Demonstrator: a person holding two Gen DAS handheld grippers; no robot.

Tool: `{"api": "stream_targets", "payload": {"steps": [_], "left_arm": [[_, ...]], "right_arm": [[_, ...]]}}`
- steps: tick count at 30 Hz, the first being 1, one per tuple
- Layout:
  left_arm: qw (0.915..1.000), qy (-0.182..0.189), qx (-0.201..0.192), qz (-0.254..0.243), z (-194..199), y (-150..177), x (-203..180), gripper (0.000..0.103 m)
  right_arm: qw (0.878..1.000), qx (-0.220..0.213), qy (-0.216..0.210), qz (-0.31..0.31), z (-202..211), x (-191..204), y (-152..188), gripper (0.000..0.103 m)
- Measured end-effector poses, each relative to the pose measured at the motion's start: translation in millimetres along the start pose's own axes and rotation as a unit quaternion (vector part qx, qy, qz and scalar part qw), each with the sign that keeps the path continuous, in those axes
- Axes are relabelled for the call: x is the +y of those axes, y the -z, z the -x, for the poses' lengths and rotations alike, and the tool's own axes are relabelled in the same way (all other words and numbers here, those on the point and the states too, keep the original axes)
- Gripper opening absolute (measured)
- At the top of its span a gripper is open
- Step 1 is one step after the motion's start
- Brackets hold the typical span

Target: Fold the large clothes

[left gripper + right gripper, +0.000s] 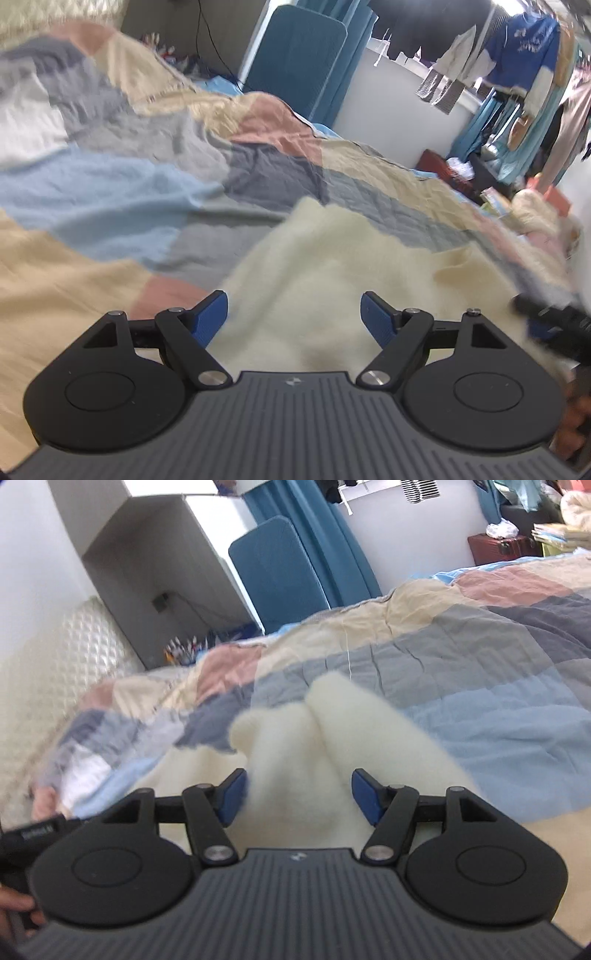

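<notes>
A bed covered by a patchwork quilt point(122, 184) of beige, pale blue, grey and pink blocks is seen filling most of both wrist views, its surface creased and rumpled. On the quilt a cream fleecy garment point(332, 266) is spread, and it is found directly ahead of and beneath both grippers; in the right wrist view two rounded lobes of it point(325, 723) are raised up from between the blue pads towards the quilt beyond. A blue upright panel point(277, 572) is placed against the white wall past the far edge of the bed, and clothes point(517, 62) are hung along a line at the upper right of the left wrist view. The left gripper point(293, 317) is held with its jaws wide apart over the cream fabric, and nothing is pinched between its pads. The right gripper point(299, 794) is shown with its jaws partly drawn in, the fleece bunched in the gap between them; whether the pads are pressed on the cloth cannot be told, as the picture is blurred there.
</notes>
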State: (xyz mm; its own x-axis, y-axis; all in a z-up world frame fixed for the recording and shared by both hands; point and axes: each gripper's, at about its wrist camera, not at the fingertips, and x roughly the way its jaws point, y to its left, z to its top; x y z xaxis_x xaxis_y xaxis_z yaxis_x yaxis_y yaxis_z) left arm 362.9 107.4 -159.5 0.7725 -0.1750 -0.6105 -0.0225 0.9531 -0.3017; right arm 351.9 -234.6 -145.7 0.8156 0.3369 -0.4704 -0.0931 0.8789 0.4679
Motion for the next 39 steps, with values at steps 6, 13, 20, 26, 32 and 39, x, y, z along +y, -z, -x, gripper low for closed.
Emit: {"api": "stream_targets", "payload": {"steps": [6, 13, 20, 26, 32, 39], "left_arm": [[0.9971, -0.048, 0.008, -0.058, 5.2, 11.9, -5.5, 0.083], [0.9968, -0.066, 0.03, -0.034, -2.2, 19.2, 4.5, 0.039], [0.999, -0.039, -0.003, 0.019, 21.6, 9.7, 26.5, 0.009], [0.997, -0.038, -0.048, 0.046, 49.6, -0.8, 35.5, 0.008], [0.9968, -0.071, -0.005, 0.038, 26.3, 7.7, 38.5, 0.008], [0.9963, -0.061, 0.025, 0.054, 14.7, 13.3, 47.9, 0.009]], "right_arm": [[0.998, -0.009, 0.063, -0.005, 20.5, -14.0, -12.8, 0.066], [0.995, 0.06, 0.073, -0.043, -0.4, -45.7, 0.4, 0.066], [0.995, 0.02, 0.091, 0.034, 14.0, -19.5, 2.7, 0.025], [0.991, -0.047, 0.118, 0.039, 41.5, -15.1, -8.5, 0.017], [0.989, -0.008, 0.151, 0.006, 20.9, -42.5, -1.8, 0.017], [0.985, 0.012, 0.171, 0.004, 4.0, -50.4, 10.4, 0.017]]}}
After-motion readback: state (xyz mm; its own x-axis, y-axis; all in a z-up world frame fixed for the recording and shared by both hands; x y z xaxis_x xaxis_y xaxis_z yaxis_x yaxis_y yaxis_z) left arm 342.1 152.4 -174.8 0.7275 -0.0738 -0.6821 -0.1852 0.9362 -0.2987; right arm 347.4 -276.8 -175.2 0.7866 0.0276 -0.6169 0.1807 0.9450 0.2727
